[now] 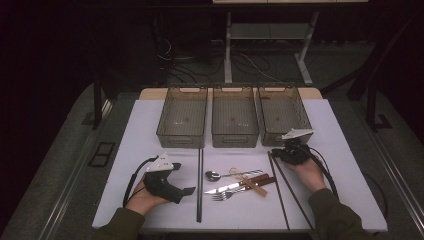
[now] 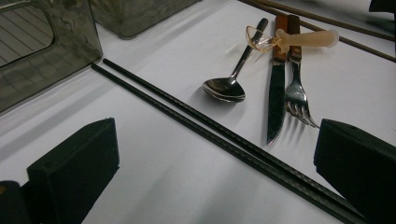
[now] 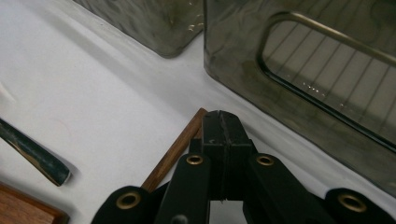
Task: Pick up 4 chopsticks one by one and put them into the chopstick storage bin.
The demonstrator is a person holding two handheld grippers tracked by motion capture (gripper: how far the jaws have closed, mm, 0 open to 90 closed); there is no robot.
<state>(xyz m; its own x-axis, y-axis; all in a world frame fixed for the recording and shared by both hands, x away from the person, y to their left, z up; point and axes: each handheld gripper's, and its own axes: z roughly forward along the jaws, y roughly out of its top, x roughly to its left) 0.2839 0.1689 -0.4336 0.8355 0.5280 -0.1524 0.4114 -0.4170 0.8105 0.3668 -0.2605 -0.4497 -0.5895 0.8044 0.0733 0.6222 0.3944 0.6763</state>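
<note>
Right claw [image 3: 223, 140] is closed beside our brown chopsticks [image 1: 282, 192], gripping nothing we can confirm; left claw [image 1: 181, 177] open; three bins [image 1: 234, 131] unfilled, sorting pending.

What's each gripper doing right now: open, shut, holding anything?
Left gripper: open, holding nothing.
Right gripper: shut, jaws together at the end of a brown chopstick; can't tell if it's gripped.

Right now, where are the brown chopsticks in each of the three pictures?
High view: brown chopsticks right of centre, by the right gripper.
Left gripper view: top right corner.
Right gripper view: bottom centre, beside the shut jaws.
Shared landmark: the grey baskets.
</note>
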